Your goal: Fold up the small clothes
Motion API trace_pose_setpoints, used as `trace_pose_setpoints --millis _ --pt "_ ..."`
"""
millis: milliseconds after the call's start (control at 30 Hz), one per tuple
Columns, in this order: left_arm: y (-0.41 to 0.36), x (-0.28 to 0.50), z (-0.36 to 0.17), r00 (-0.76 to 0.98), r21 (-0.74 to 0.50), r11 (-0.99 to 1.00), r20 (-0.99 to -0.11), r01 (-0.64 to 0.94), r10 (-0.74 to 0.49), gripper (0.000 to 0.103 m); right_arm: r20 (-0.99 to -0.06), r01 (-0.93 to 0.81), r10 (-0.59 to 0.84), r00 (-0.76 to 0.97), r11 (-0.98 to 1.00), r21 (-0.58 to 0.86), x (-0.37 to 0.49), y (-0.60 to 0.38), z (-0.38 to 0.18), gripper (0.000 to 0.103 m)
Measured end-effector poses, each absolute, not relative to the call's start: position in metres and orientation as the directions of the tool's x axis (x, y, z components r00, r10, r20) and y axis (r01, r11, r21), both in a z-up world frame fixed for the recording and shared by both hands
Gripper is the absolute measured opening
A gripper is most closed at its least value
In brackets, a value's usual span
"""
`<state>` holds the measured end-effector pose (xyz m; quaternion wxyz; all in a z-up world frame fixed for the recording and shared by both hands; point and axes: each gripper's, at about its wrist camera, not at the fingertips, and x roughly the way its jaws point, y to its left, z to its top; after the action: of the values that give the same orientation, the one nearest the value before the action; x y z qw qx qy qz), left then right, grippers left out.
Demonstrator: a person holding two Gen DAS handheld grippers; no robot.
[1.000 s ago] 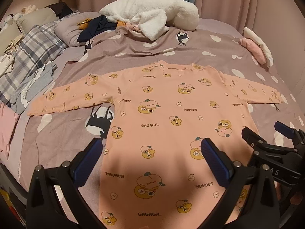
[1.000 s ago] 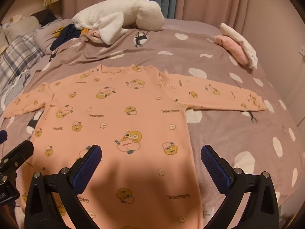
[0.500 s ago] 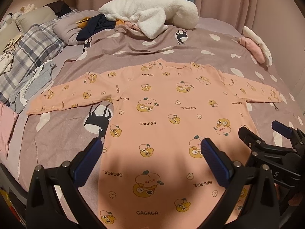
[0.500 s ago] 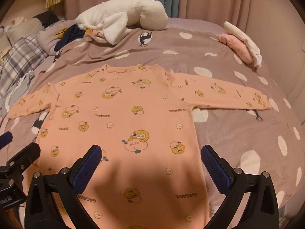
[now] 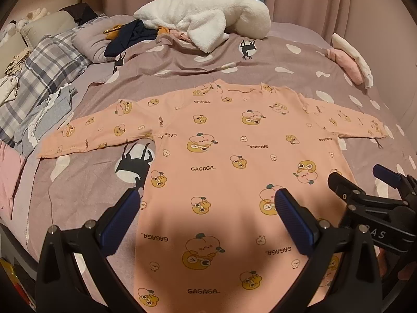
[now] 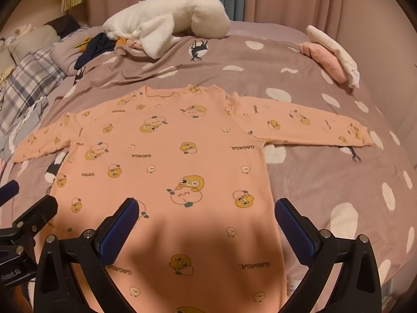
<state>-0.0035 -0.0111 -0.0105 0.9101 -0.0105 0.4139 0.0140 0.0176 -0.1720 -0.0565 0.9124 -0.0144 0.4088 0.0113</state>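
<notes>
Peach long-sleeved top (image 5: 226, 172), printed w/ cartoon fruit faces and the word "GAGAGA", lies flat on a bed (image 5: 182, 73) covered by a mauve spotted duvet. Neckline points away from the cameras; hem is nearest. Both sleeves are stretched straight out to the sides: left sleeve (image 5: 99, 135) toward a plaid pillow (image 5: 49, 70), right sleeve (image 6: 307, 125) toward a folded pink-and-white item (image 6: 331, 57) at the far edge. A white fluffy garment (image 5: 206, 20) is heaped well beyond the neckline.

Left gripper (image 5: 206, 221) hovers above the lower left of the top, fingers spread wide, holding nothing. Right gripper (image 6: 206, 224) hovers above the lower right, also spread and empty.

Handling, as a judgement: thin knit fabric, light, soft, no stiffness, not fragile. It'll drape and bunch if lifted by one spot, and may drag on the duvet. Best holds look like the sleeve cuffs or shoulder seams for folding the sleeves in, then the hem corners, pinching only the top's own layers, not the duvet underneath.
</notes>
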Motion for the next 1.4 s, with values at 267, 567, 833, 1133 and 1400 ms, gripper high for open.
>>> trace_pose_setpoints --millis 267,567,833,1133,1400 --pt "-0.011 -0.004 -0.011 0.657 -0.006 0.999 -0.754 -0.038 0.02 0.103 -0.752 -0.026 0.007 0.659 1.0 -0.014 0.018 -0.174 -0.057 0.103" --pt "-0.009 -0.005 -0.007 0.664 -0.034 0.999 -0.747 -0.022 -0.01 0.103 -0.757 -0.017 0.003 0.653 1.0 -0.012 0.019 -0.176 -0.057 0.103" --pt "-0.005 -0.005 -0.006 0.67 -0.027 0.999 -0.742 -0.045 0.01 0.103 -0.759 0.006 -0.006 0.651 1.0 -0.003 0.021 -0.183 -0.057 0.103" --pt "-0.007 -0.005 -0.007 0.67 -0.022 0.999 -0.743 -0.034 0.007 0.103 -0.76 0.002 0.005 0.65 1.0 0.008 0.022 -0.185 -0.058 0.103" --pt "-0.01 -0.002 -0.009 0.668 -0.007 0.999 -0.744 -0.036 0.019 0.103 -0.76 0.001 0.03 0.649 0.999 0.039 0.023 -0.192 -0.058 0.103"
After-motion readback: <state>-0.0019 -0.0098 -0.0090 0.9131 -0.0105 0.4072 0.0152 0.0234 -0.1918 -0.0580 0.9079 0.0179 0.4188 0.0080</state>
